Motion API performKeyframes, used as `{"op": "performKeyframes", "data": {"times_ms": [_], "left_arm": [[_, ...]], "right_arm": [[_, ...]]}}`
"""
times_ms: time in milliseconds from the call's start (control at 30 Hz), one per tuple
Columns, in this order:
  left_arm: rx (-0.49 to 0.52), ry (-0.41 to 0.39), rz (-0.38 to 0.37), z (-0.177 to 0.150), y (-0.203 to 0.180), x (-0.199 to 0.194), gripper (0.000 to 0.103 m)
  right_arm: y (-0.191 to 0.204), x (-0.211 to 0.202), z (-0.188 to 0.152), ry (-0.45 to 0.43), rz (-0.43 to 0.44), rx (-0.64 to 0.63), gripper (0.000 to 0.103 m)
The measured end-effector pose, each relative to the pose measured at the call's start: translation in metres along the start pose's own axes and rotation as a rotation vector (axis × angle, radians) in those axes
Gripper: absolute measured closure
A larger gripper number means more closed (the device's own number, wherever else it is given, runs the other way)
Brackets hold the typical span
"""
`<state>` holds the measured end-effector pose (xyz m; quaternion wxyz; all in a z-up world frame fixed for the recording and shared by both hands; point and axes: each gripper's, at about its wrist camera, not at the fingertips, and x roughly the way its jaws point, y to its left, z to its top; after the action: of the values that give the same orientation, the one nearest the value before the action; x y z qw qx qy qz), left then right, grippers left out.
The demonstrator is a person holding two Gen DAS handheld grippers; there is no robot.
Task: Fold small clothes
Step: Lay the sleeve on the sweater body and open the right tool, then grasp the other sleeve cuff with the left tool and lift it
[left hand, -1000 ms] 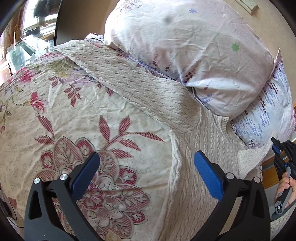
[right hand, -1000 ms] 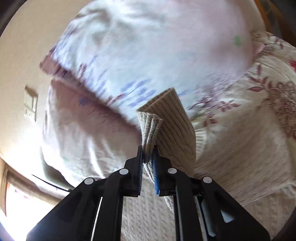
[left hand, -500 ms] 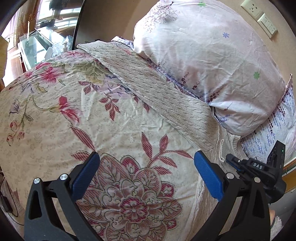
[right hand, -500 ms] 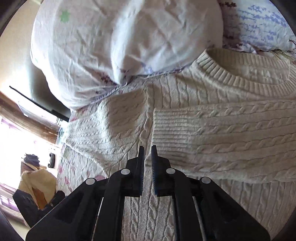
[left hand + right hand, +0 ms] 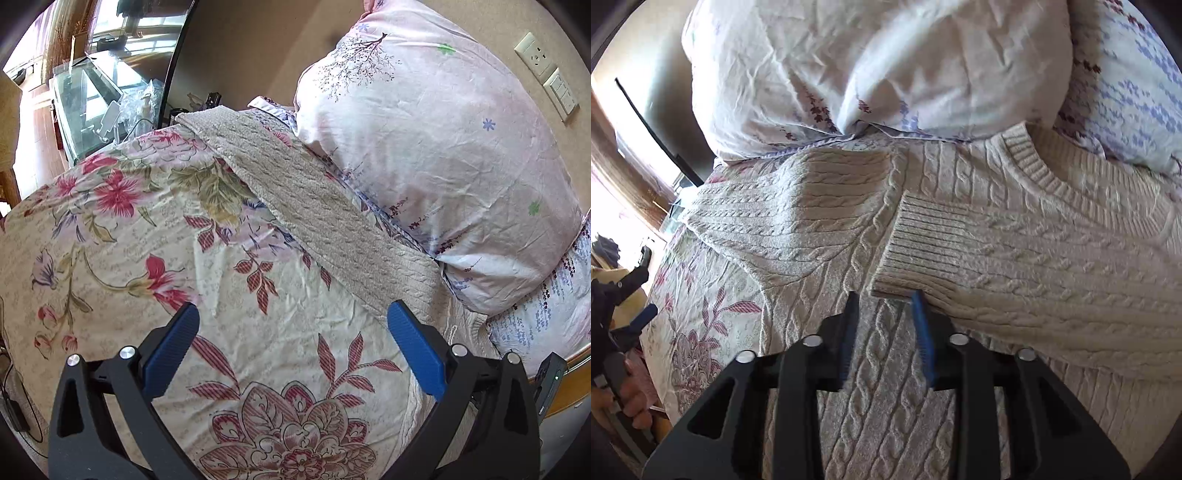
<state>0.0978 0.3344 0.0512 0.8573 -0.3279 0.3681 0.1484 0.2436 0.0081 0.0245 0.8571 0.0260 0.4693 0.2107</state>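
blue-padded right gripper (image 5: pixel 886 314) partly spread, empty, just short of folded sleeve cuff (image 5: pixel 923 251) lying across cable-knit sweater (image 5: pixel 849 406) on bed, likely released there. left gripper (image 5: pixel 293 347) wide apart over floral quilt (image 5: pixel 147 240), near unfolded sleeve (image 5: pixel 314 206) by pillow (image 5: pixel 443 147).

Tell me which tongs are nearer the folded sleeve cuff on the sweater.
Right. The right tongs sit open just at the sleeve cuff; the left tongs hang open over the floral quilt, off to the side.
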Motion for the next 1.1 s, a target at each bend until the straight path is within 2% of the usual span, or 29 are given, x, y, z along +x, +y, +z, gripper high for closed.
{"op": "performKeyframes", "data": {"times_ms": [133, 267, 333, 367, 400, 433, 500, 567, 633, 667, 733, 767, 800, 900, 967, 1067, 1100], "left_arm": [[0.019, -0.004, 0.009, 0.007, 0.003, 0.002, 0.002], [0.012, 0.016, 0.018, 0.017, 0.011, 0.009, 0.002], [-0.002, 0.039, 0.011, 0.024, 0.014, 0.015, 0.002], [-0.012, 0.05, 0.005, 0.028, 0.016, 0.019, 0.002], [-0.026, 0.06, 0.001, 0.033, 0.018, 0.022, 0.002], [-0.041, 0.065, -0.002, 0.037, 0.02, 0.026, 0.002], [-0.077, 0.069, -0.01, 0.045, 0.024, 0.033, 0.002], [-0.115, 0.071, -0.034, 0.051, 0.027, 0.04, 0.002], [-0.146, 0.077, -0.06, 0.055, 0.029, 0.048, 0.002], [-0.163, 0.089, -0.076, 0.056, 0.029, 0.054, 0.002], [-0.21, 0.126, -0.114, 0.054, 0.027, 0.064, 0.006], [-0.233, 0.143, -0.143, 0.052, 0.025, 0.069, 0.007], [-0.256, 0.161, -0.166, 0.049, 0.022, 0.074, 0.011], [-0.287, 0.167, -0.195, 0.042, 0.008, 0.08, 0.012], [-0.326, 0.19, -0.221, 0.037, 0.0, 0.085, 0.017], [-0.342, 0.172, -0.213, 0.033, -0.011, 0.09, 0.018], [-0.361, 0.178, -0.227, 0.031, -0.013, 0.093, 0.023]], "right_arm": [[-0.007, -0.003, 0.004, -0.024, -0.022, -0.003, 0.047], [-0.004, 0.011, 0.001, 0.01, -0.084, -0.06, 0.049], [0.0, 0.017, 0.0, 0.005, -0.142, -0.108, 0.063], [-0.001, 0.018, 0.001, 0.002, -0.154, -0.11, 0.074], [-0.005, 0.018, 0.003, 0.003, -0.144, -0.088, 0.086], [-0.01, 0.018, 0.006, 0.004, -0.132, -0.063, 0.093], [-0.018, 0.014, 0.013, -0.009, -0.09, 0.003, 0.094], [-0.018, 0.008, 0.017, -0.023, -0.091, 0.004, 0.094], [-0.017, 0.015, 0.017, 0.031, -0.096, -0.011, 0.094], [-0.017, 0.017, 0.015, 0.055, -0.085, 0.002, 0.09], [-0.024, 0.011, 0.012, 0.054, -0.02, 0.072, 0.071], [-0.028, 0.005, 0.011, 0.053, 0.017, 0.113, 0.045], [-0.031, -0.003, 0.011, 0.037, 0.039, 0.141, 0.029], [-0.034, -0.023, 0.008, 0.0, 0.073, 0.161, 0.028], [-0.04, -0.034, 0.003, -0.014, 0.09, 0.185, 0.028], [-0.05, -0.041, -0.004, -0.015, 0.106, 0.234, 0.028], [-0.053, -0.044, -0.008, -0.012, 0.108, 0.248, 0.028]]}}
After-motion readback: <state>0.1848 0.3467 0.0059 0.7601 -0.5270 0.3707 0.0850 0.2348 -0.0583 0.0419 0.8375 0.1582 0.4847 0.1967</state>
